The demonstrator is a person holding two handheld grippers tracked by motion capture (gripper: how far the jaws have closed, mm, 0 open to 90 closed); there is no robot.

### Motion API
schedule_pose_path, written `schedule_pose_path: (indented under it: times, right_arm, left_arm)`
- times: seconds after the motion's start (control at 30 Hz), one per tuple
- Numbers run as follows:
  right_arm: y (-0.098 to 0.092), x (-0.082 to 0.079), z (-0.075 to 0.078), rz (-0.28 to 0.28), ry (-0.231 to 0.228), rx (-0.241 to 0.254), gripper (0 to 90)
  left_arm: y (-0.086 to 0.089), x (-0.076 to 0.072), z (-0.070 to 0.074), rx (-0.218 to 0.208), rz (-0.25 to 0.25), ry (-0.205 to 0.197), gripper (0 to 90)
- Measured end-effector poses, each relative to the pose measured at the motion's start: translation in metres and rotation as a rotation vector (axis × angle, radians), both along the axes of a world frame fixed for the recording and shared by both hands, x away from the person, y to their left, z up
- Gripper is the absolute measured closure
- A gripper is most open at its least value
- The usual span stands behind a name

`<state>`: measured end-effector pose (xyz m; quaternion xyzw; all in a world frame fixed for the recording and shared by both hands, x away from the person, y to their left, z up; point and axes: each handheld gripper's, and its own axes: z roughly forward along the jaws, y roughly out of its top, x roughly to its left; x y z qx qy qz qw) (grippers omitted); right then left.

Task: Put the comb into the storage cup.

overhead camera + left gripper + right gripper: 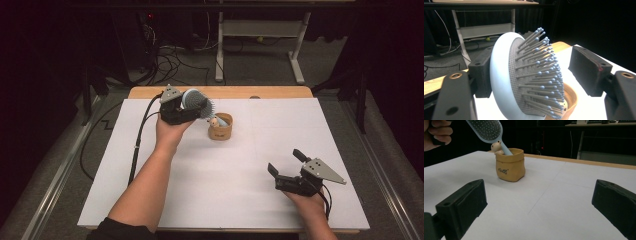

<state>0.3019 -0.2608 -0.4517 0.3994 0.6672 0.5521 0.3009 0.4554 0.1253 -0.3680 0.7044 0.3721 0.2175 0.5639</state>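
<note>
A pale blue hairbrush (194, 100) stands tilted with its handle in a small tan pot (221, 128) at the table's far middle. A little bear figure (496, 147) sits on the pot's rim. My left gripper (199, 107) is open around the brush head (504, 82). One jaw lies against the head's back and the other stands apart from the bristle tips. The pot (571, 96) shows just below the bristles. My right gripper (285, 161) rests open near the front right with nothing between its jaws. It faces the pot (510, 165) and the brush (487, 128).
A white sheet (225, 200) covers the wooden table (150, 93), whose far edge lies just behind the pot. Beyond it stand a white desk frame (260, 30) and cables (170, 62) on the grey floor. A black cable (137, 145) trails from the left gripper.
</note>
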Motion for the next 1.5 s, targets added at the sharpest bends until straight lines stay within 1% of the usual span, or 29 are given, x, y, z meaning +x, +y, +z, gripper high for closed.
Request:
schedule_pose_path:
  times: [0.3, 0.53, 0.7, 0.87, 1.0, 1.1, 1.17, 1.23, 1.5]
  right_arm:
    - [0.001, 0.000, 0.000, 0.002, 0.000, -0.003, 0.2]
    - [0.001, 0.000, -0.001, 0.000, 0.002, -0.007, 0.2]
    - [0.001, 0.001, -0.001, 0.002, 0.003, -0.006, 0.2]
    - [0.001, 0.001, -0.001, 0.001, 0.004, -0.007, 0.2]
    - [0.002, 0.001, -0.001, 0.003, 0.002, -0.010, 0.2]
    - [0.002, 0.001, -0.001, 0.002, 0.002, -0.011, 0.2]
    - [0.002, 0.001, -0.001, 0.001, 0.001, -0.013, 0.2]
    - [0.002, 0.001, -0.001, 0.001, 0.001, -0.012, 0.2]
    - [0.003, 0.000, -0.001, 0.000, 0.005, -0.013, 0.2]
  left_arm:
    - [0.002, 0.001, 0.000, -0.005, 0.001, 0.004, 21.8]
    - [0.004, 0.001, 0.002, 0.001, 0.012, 0.000, 19.1]
    - [0.006, 0.000, 0.003, -0.006, 0.011, -0.003, 16.2]
    - [0.009, -0.001, 0.004, 0.000, 0.002, 0.004, 14.1]
    - [0.010, -0.002, 0.005, 0.002, -0.005, -0.004, 9.1]
    - [0.011, -0.003, 0.006, 0.006, -0.005, -0.006, 2.8]
    - [0.012, -0.004, 0.007, 0.004, -0.014, -0.006, 0.0]
    - [0.013, -0.005, 0.007, 0.012, -0.015, -0.010, 0.0]
    - [0.020, -0.013, 0.007, 0.015, -0.003, -0.020, 0.0]
